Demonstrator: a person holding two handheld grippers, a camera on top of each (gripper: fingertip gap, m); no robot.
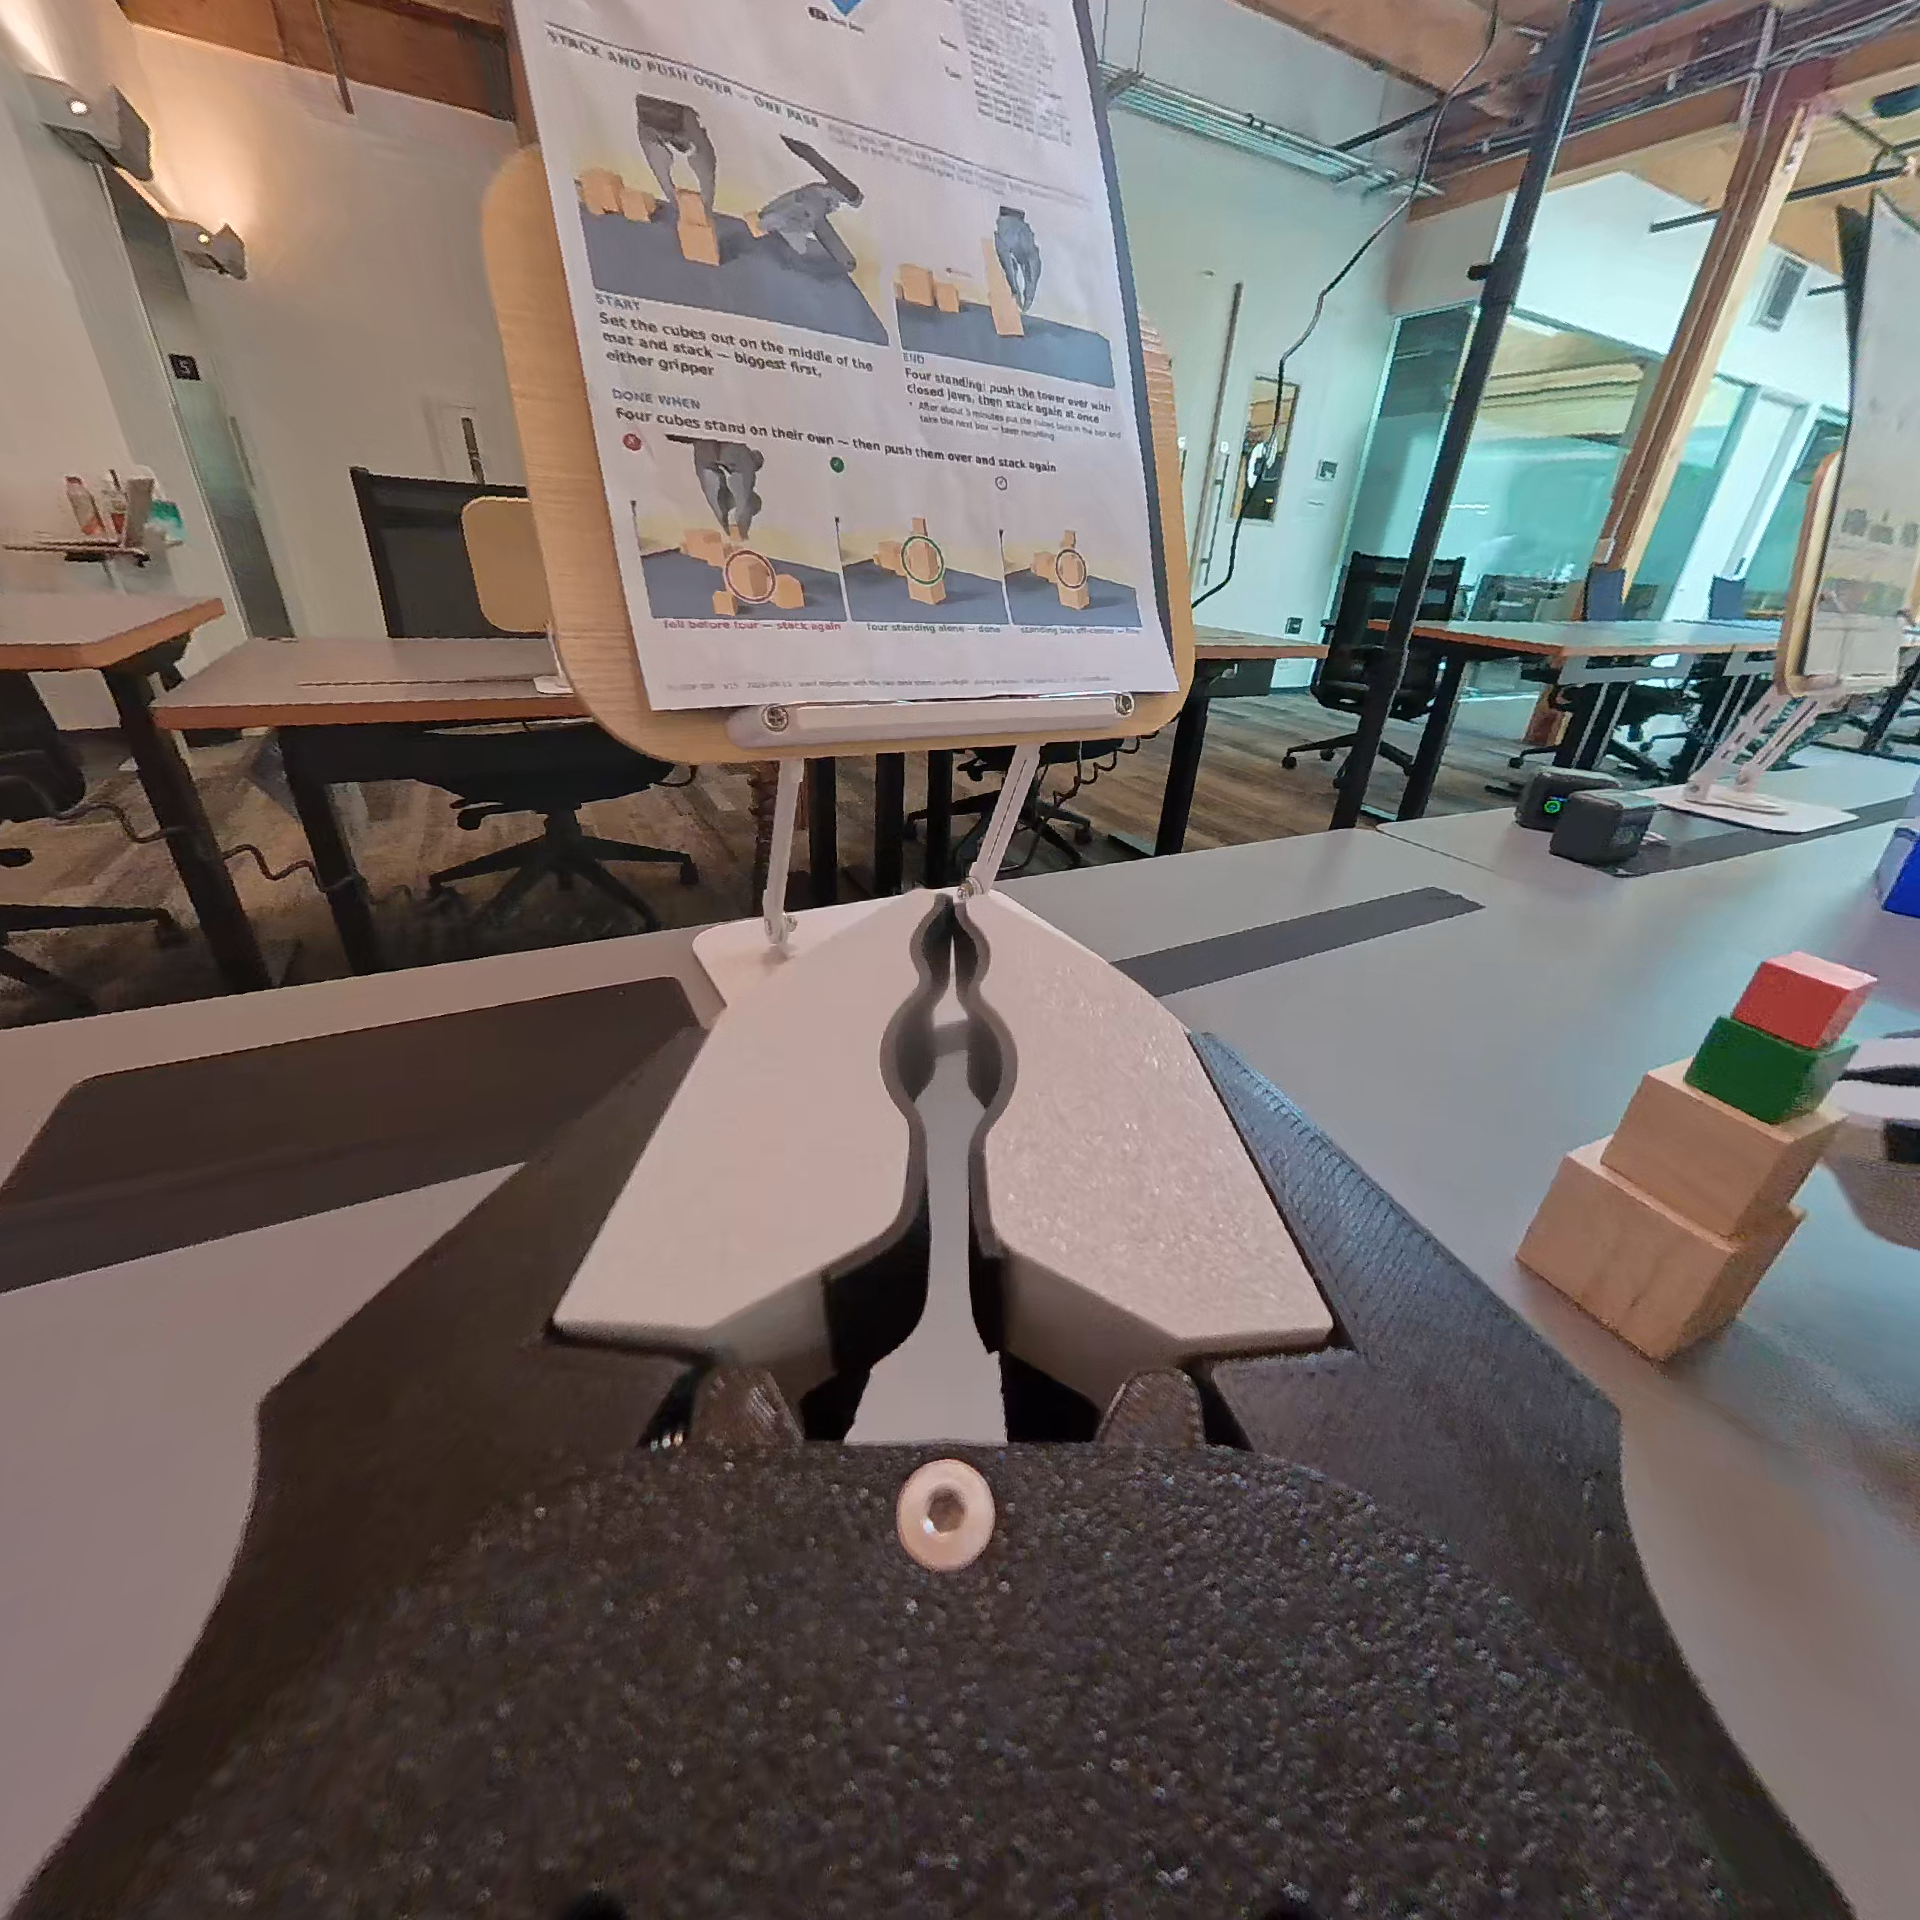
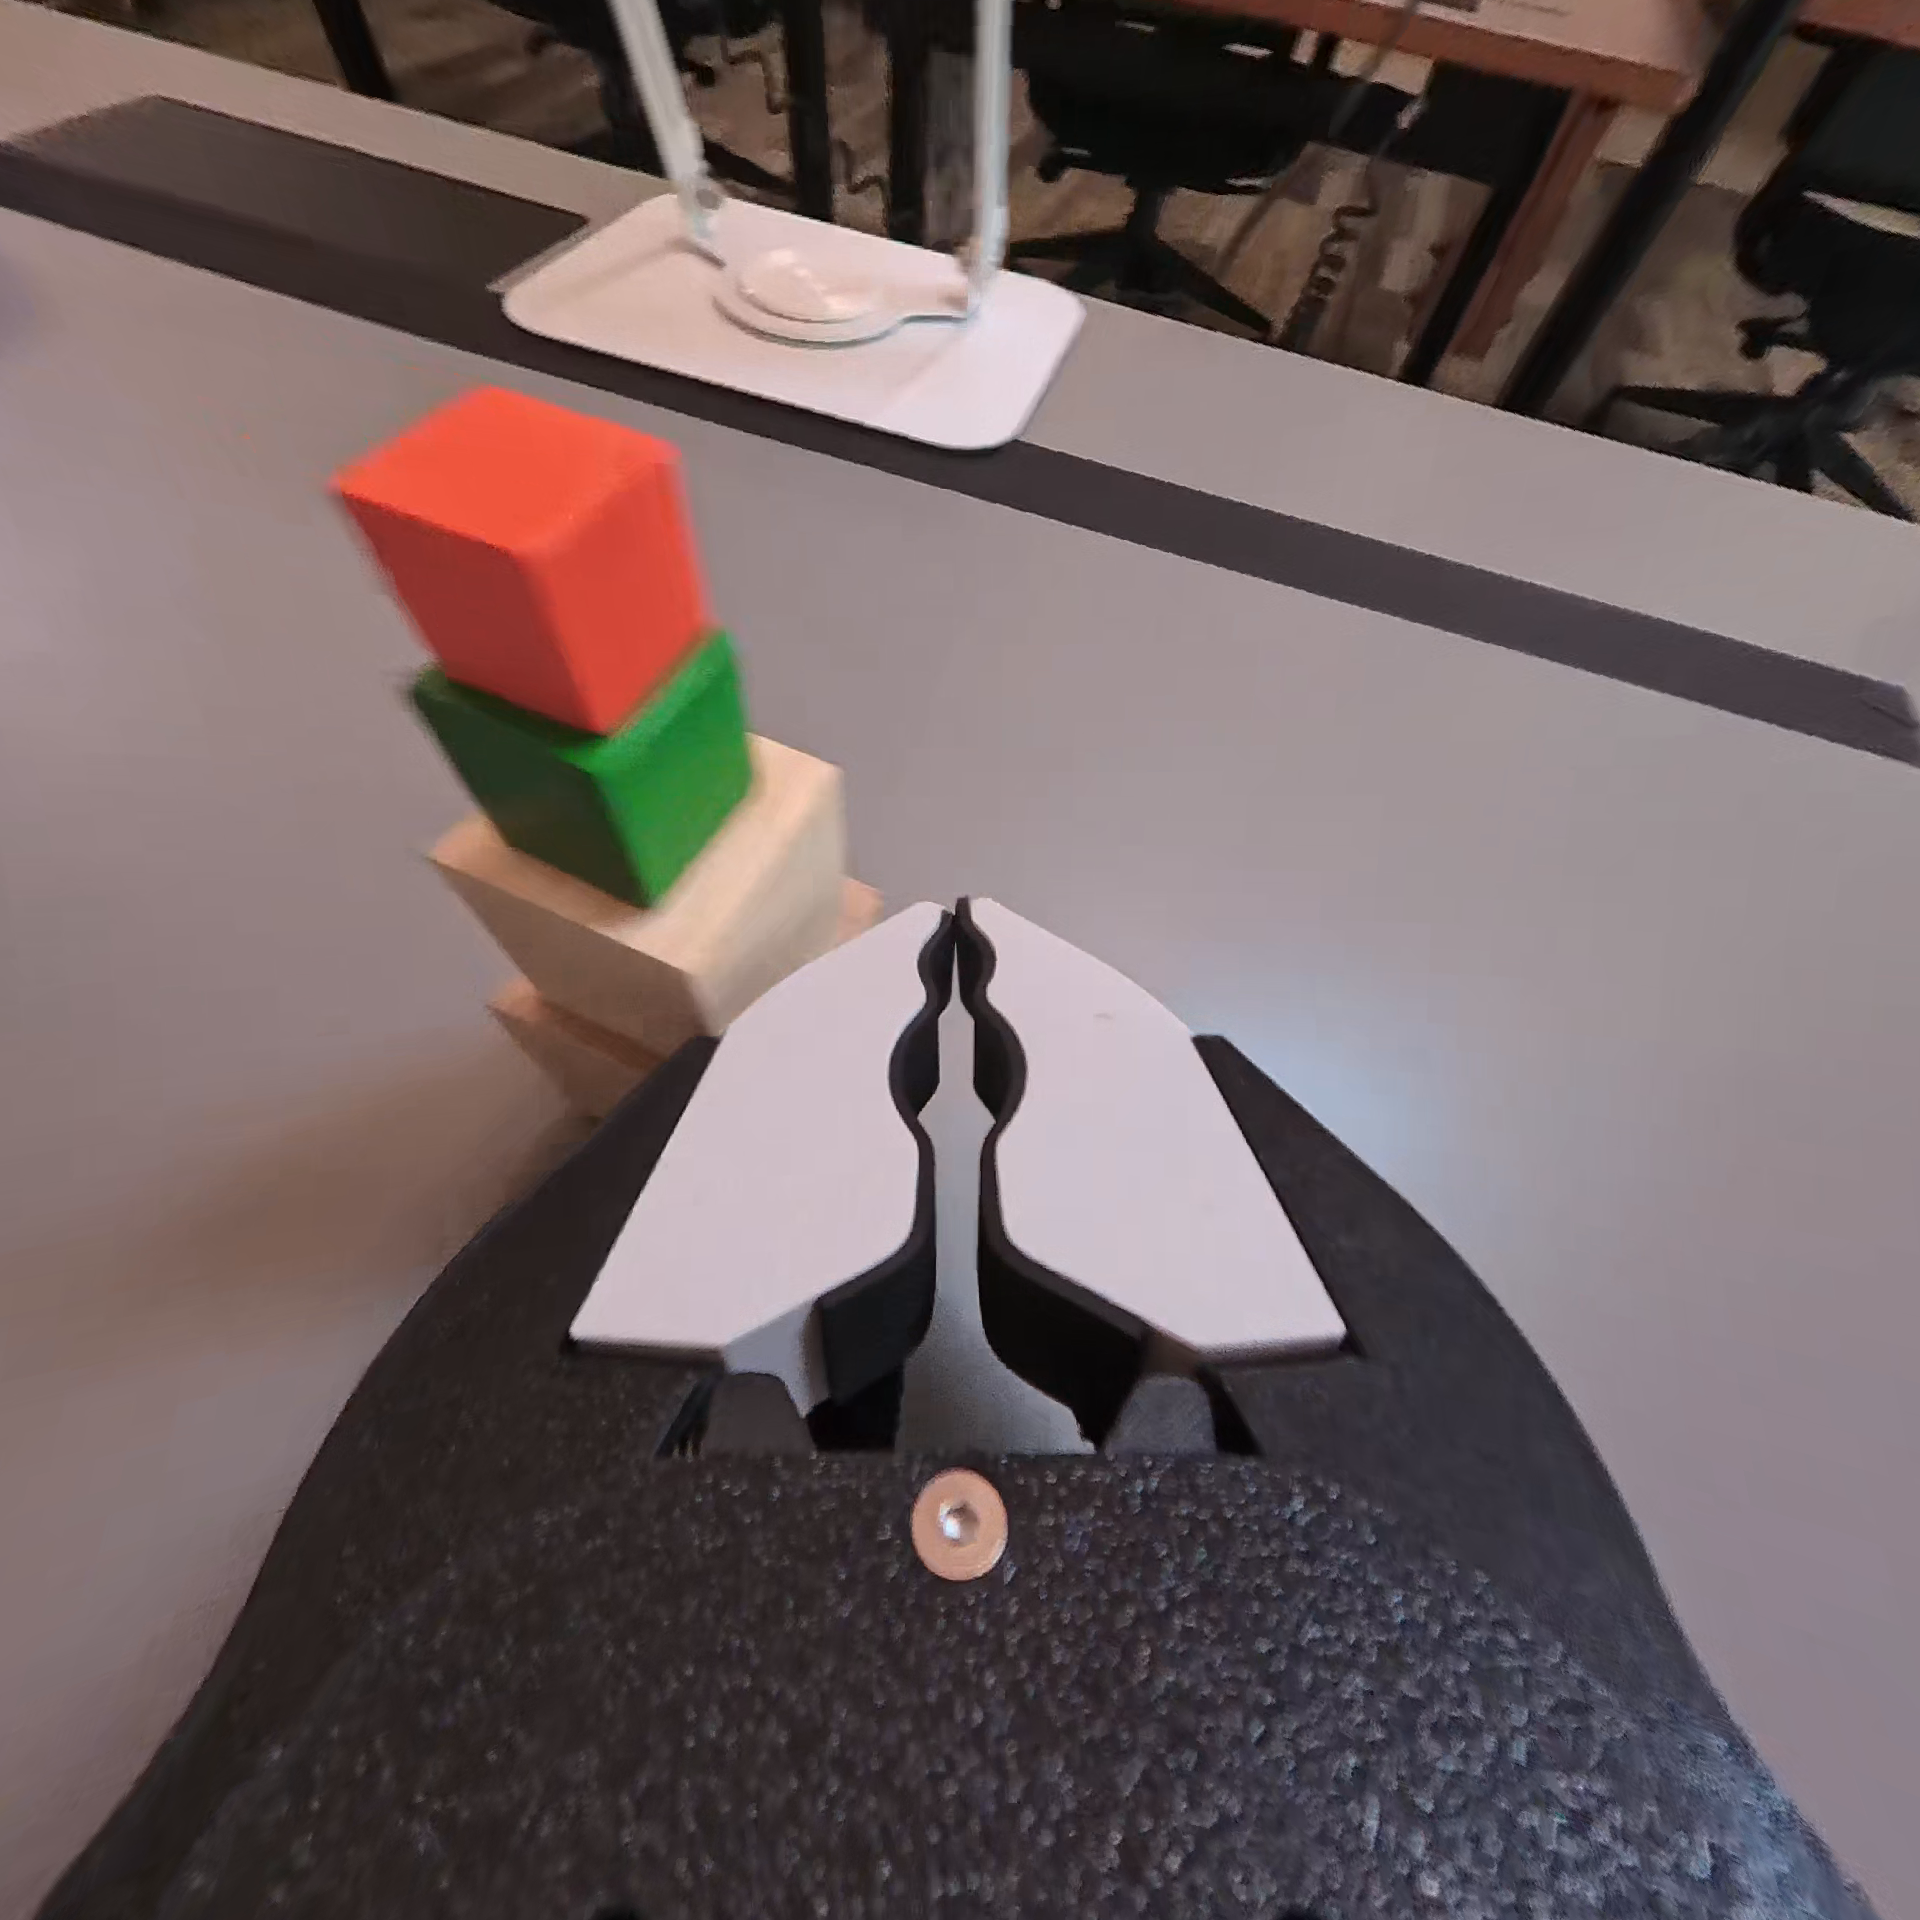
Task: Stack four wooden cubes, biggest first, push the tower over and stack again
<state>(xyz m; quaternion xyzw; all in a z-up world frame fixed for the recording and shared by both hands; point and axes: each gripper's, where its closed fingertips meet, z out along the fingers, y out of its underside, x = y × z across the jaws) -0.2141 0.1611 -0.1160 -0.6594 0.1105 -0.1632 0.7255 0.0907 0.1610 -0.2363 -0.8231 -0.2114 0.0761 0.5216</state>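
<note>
— Four cubes stand in one tower on the grey table (image 2: 1351, 831): a red painted wooden cube (image 2: 530, 551) on top, a green painted wooden cube (image 2: 603, 769) under it, then two plain pale wooden cubes, the smaller (image 2: 665, 925) upon the larger (image 2: 551, 1049). Which gripper is nearer?

— The right gripper (image 2: 956, 914), clearly. The tower rises just beside its left finger, to the left and a little farther, and the tower's long axis is upright. Whether the finger touches the lower cubes, I cannot tell.

— And its jaws?

— Closed tip to tip, with nothing between them.

— The left gripper (image 1: 951, 914)?

— Also closed on nothing. The tower (image 1: 1704, 1164) lies well apart at its right; it points toward the white base (image 1: 727, 951) of a wooden paper stand (image 1: 582, 675) at the far edge.
</note>
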